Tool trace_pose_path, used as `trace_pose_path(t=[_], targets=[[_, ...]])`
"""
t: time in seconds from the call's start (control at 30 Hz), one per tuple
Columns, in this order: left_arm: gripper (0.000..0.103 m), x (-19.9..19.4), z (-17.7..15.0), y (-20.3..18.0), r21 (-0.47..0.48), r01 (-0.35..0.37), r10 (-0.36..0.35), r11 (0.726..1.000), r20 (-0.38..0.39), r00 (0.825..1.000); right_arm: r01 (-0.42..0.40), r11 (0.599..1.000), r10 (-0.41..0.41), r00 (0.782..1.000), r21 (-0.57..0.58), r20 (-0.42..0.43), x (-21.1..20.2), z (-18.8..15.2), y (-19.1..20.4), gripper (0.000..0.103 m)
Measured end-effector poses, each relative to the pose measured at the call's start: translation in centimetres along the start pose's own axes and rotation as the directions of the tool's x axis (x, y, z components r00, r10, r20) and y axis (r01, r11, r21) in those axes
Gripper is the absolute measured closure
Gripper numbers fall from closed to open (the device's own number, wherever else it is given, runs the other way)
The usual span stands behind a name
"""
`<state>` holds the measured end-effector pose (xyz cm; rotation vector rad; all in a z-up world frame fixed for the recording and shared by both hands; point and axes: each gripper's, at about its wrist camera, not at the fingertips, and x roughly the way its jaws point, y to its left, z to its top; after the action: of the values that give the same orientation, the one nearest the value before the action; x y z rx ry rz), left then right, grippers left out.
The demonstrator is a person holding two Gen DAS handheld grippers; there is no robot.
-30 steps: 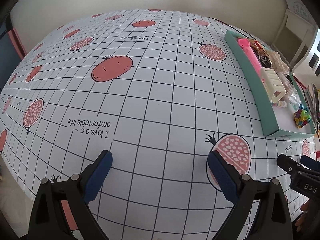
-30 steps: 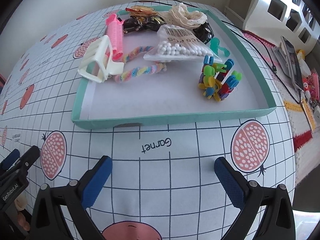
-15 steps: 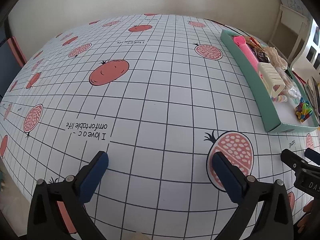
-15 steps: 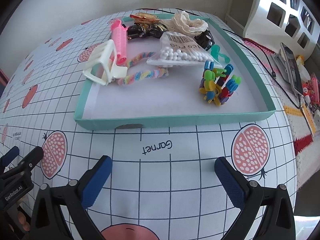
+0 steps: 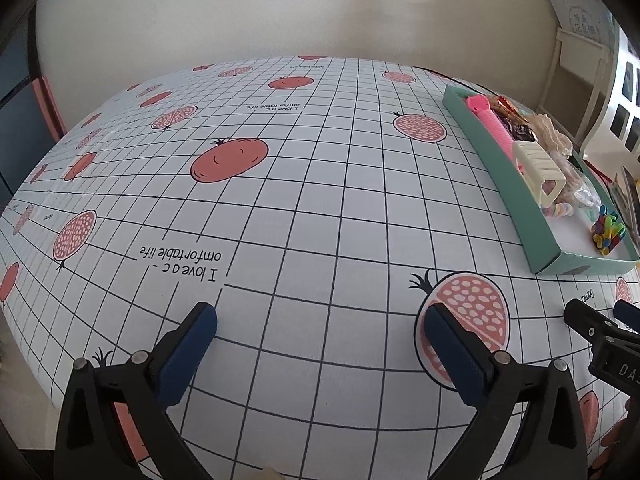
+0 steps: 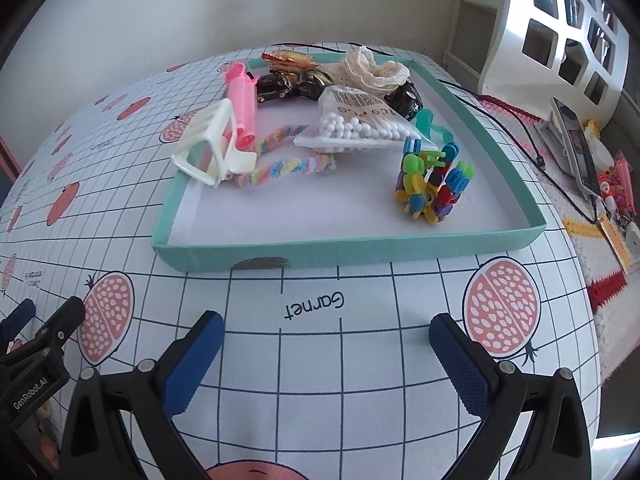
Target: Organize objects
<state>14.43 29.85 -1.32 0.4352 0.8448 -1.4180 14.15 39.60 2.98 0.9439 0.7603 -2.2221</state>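
We hold both grippers, left [image 5: 316, 320] and right [image 6: 326, 330], jaws spread empty over bench [image 5: 320, 200]; clutter sits in teal tray [image 6: 360, 246], sorted or unsorted unclear.

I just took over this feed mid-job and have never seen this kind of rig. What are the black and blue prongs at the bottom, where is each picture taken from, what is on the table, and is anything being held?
There is no robot arm: a person holds a hand gripper in each hand, each with a camera looking along its two blue-padded fingers. One picture looks past the left gripper at bare patterned tablecloth. The other looks past the right gripper at a teal tray holding a white hair claw, a pink roller, a bag of white beads, a pastel twisted cord and a cluster of colourful small clips. Both grippers are open and hold nothing.
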Motion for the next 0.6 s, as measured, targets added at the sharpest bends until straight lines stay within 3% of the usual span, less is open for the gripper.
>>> trace_pose_path(t=[0.6], targets=[[0.000,-0.05,0.07,0.05,0.008,0.012,-0.012,1.000,0.009,1.000,0.008,1.000,-0.008,0.999,0.004,0.044,0.14,-0.01,0.01,0.000]])
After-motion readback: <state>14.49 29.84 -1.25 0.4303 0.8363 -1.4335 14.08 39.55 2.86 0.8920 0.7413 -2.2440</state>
